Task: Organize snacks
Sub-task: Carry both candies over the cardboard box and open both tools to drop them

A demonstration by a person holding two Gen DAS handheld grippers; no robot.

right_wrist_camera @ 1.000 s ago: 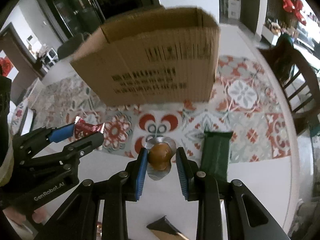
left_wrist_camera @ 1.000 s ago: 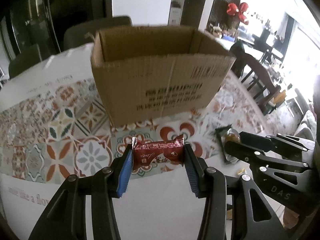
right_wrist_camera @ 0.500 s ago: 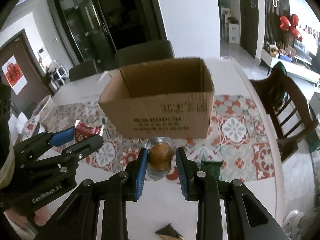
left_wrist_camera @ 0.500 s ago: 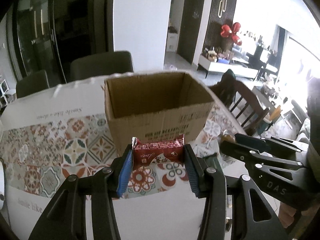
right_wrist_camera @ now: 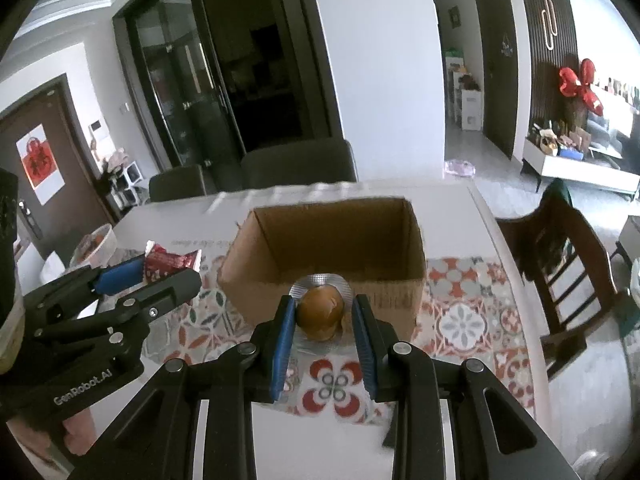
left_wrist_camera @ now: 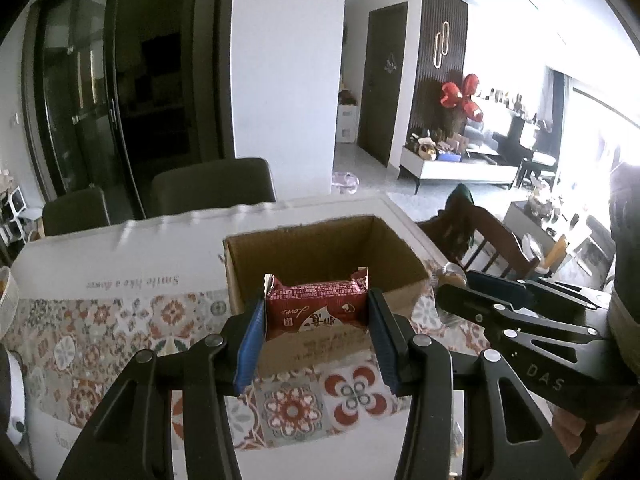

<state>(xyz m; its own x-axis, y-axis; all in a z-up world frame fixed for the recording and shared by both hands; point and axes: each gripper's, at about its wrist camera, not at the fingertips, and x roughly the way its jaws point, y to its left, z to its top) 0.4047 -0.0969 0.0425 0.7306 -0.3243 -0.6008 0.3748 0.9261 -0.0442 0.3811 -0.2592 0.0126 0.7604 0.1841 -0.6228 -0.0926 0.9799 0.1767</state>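
An open cardboard box (left_wrist_camera: 320,256) (right_wrist_camera: 332,236) stands on the patterned tablecloth, and what I see of its inside is bare. My left gripper (left_wrist_camera: 316,312) is shut on a red snack packet (left_wrist_camera: 316,308), held level in front of the box's near wall. In the right wrist view that packet (right_wrist_camera: 170,264) shows at the left. My right gripper (right_wrist_camera: 322,314) is shut on a round brown snack in a clear, foil-backed blister (right_wrist_camera: 320,310), also just before the near wall. In the left wrist view the right gripper (left_wrist_camera: 452,284) comes in from the right, its load mostly hidden.
The table (right_wrist_camera: 460,196) carries a tiled-pattern cloth (left_wrist_camera: 100,328). Dark chairs (left_wrist_camera: 212,188) stand behind it and a wooden chair (right_wrist_camera: 560,256) at its right. A basket (right_wrist_camera: 96,244) sits at the far left, and a dark wrapper corner (right_wrist_camera: 390,438) pokes out under the right finger.
Both grippers have risen with their snacks and tilted up, so the box's open top and the room behind have come into view. The green packet on the table has dropped out of sight.
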